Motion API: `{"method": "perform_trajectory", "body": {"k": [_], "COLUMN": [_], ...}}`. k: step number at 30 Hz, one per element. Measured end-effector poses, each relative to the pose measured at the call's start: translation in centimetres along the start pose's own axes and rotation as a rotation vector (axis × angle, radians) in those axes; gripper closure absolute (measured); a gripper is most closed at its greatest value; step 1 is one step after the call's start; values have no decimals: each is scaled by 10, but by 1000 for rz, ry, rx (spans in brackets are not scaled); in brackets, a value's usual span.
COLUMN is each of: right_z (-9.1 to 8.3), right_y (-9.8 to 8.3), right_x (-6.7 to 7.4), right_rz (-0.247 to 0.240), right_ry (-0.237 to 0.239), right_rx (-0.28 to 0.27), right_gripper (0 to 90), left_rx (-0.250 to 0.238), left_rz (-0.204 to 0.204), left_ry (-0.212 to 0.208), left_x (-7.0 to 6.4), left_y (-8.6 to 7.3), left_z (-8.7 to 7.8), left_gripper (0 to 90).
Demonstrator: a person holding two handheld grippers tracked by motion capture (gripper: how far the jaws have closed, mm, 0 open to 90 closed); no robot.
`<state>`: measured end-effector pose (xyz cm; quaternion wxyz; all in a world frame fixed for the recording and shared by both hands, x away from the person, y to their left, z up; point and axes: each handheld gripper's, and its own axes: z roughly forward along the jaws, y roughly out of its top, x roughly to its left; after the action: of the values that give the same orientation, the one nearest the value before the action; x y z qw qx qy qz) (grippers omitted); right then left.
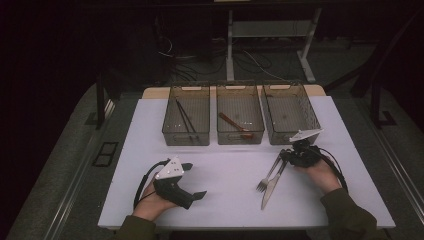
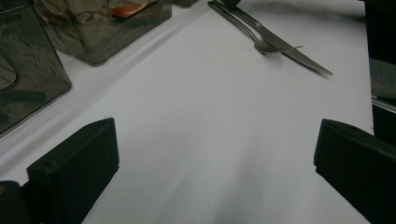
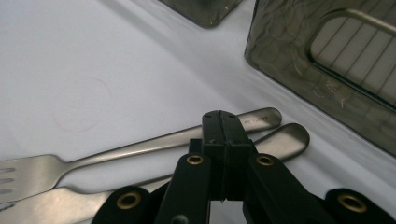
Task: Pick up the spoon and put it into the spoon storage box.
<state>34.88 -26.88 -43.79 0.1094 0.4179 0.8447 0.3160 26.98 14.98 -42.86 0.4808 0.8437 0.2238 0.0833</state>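
3 clear bins (image 1: 240, 120) line the white table (image 1: 220, 165), holding chopsticks (image 1: 185, 120) and a brown spoon (image 1: 235, 126).

A white table (image 1: 225, 165) carries three smoky bins (image 1: 240, 120) at twelve o'clock. A fork (image 1: 268, 176) and knife (image 1: 272, 187) lie touching at four o'clock.

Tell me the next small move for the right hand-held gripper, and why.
Probably reopen it. The right hand-held gripper is shut pad to pad above the handles of the fork and knife, apparently gripping neither, so it should likely open and settle around one handle.
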Motion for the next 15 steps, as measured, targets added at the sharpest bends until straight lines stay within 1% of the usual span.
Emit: {"method": "perform_trajectory", "body": {"k": [3,7,13,15], "right_z": [4,4,3,2], "right_y": [0,0,-1,-3], "right_x": [0,2,4,5], "right_rz": [-9,-32,-44,-52], "right_ry": [-7,-21,-17,-25], "right_rx": [10,17,42,48], "right_gripper": [900,900,900,900], "left_rx": [3,2,3,6], "left_rz": [3,1,1,8], "left_ry": [-1,0,-1,-2], "left_x": [0,0,0,0], "left_y": [0,0,0,0], "left_z": [0,0,0,0], "left_gripper": [0,0,0,0]}}
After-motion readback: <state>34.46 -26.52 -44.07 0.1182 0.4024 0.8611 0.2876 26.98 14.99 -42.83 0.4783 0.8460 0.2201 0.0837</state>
